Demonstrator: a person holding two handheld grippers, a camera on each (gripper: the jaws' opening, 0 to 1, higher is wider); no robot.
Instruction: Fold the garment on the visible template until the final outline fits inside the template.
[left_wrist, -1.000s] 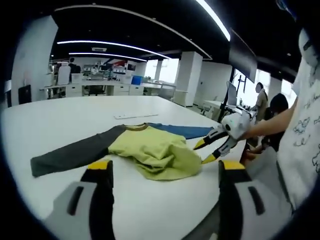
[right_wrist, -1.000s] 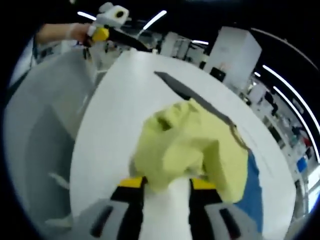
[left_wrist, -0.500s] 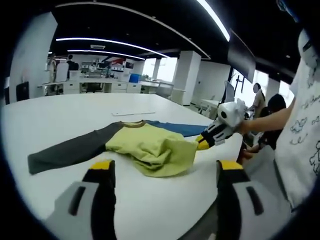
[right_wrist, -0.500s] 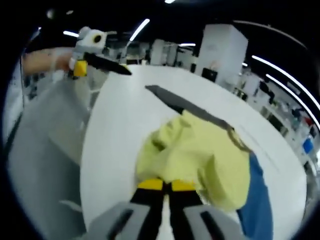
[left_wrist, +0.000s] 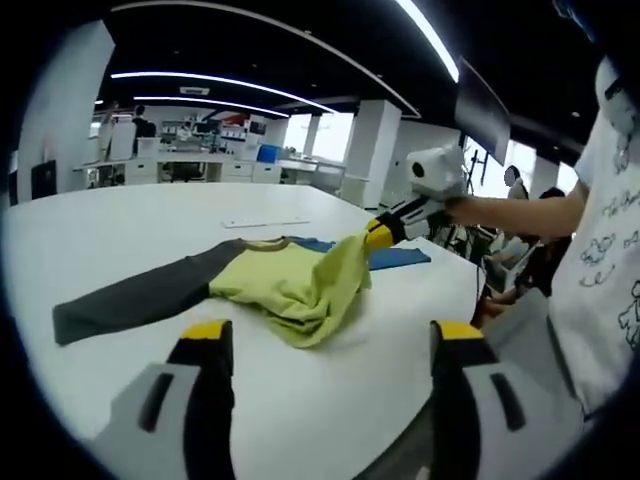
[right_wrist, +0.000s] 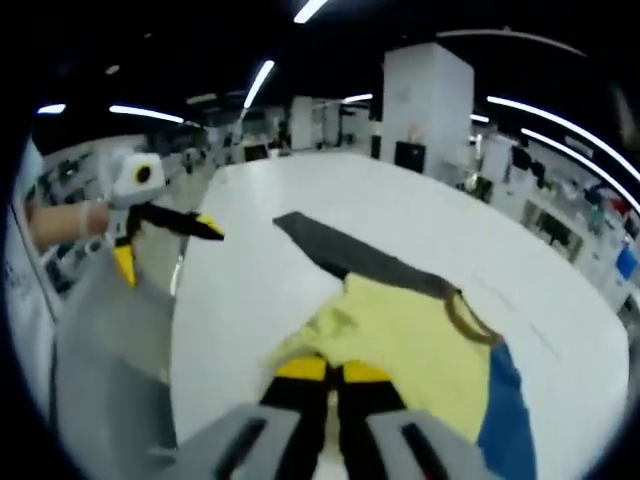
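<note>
On the white table (left_wrist: 120, 230), your right gripper (right_wrist: 333, 372) pinches the shirt (left_wrist: 285, 285) hem and lifts it, your left gripper (left_wrist: 320, 340) hangs open nearby, and folding looks barely begun, with both sleeves unfolded and no template I can make out.

You are working soft, matt cloth: the garment (left_wrist: 290, 285) has a yellow-green body that creases and bunches like thin knit jersey, a dark grey sleeve (left_wrist: 130, 300) and a blue sleeve (left_wrist: 400, 258) of the same dull weave, and a ribbed tan collar (right_wrist: 465, 315). Under it the worktop (left_wrist: 120, 225) is smooth, white and faintly sheeny, catching the ceiling lights. Your left claw (left_wrist: 325, 345) and right claw (right_wrist: 333, 372) look like hard plastic: matt black jaws, yellow tips, pale grey housings.
</note>
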